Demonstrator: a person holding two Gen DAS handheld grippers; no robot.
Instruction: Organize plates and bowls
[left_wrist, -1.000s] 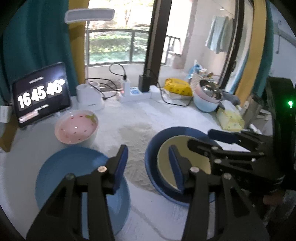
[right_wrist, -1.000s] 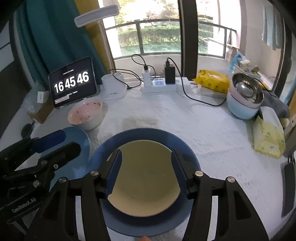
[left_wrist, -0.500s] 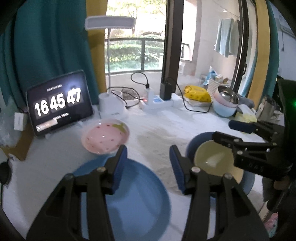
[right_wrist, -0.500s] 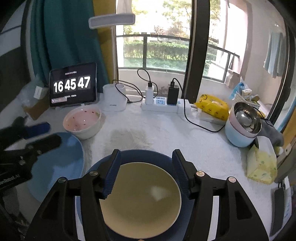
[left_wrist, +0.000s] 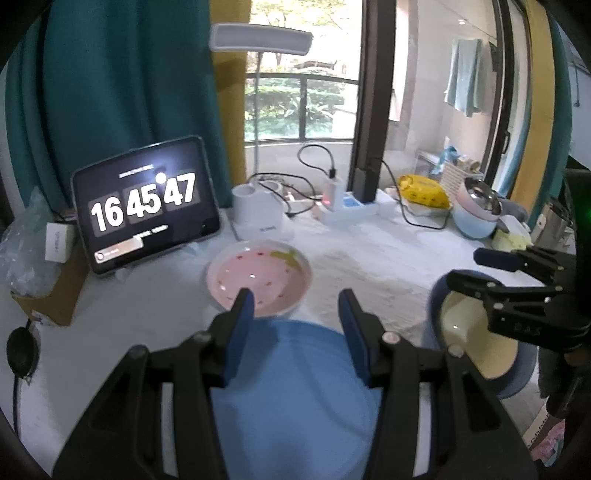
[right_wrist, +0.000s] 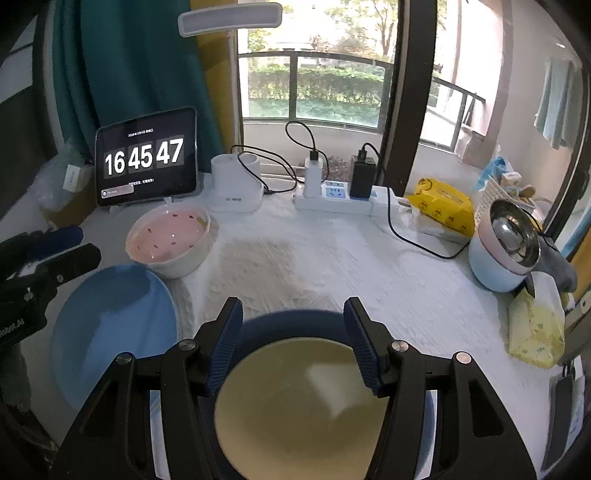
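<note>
A light blue plate (left_wrist: 295, 398) lies on the white table under my left gripper (left_wrist: 295, 306), which is open and empty above its far edge. A pink strawberry-pattern bowl (left_wrist: 258, 282) sits just beyond the fingertips. In the right wrist view the bowl (right_wrist: 170, 243) and the light blue plate (right_wrist: 110, 332) are at the left. My right gripper (right_wrist: 293, 321) is open and empty above a cream plate (right_wrist: 303, 406) that rests in a dark blue plate (right_wrist: 291, 321). The right gripper shows at the right of the left view (left_wrist: 480, 266).
A tablet clock (right_wrist: 146, 157), a white lamp base (right_wrist: 236, 186) and a power strip (right_wrist: 336, 195) with cables line the back. A yellow packet (right_wrist: 441, 210), stacked steel and pastel bowls (right_wrist: 506, 247) and a tissue pack (right_wrist: 535, 325) stand at the right.
Both grippers pulled back and rose. The left one swung left, from between the two plates to over the light blue plate, facing the pink bowl. Both stayed open.
</note>
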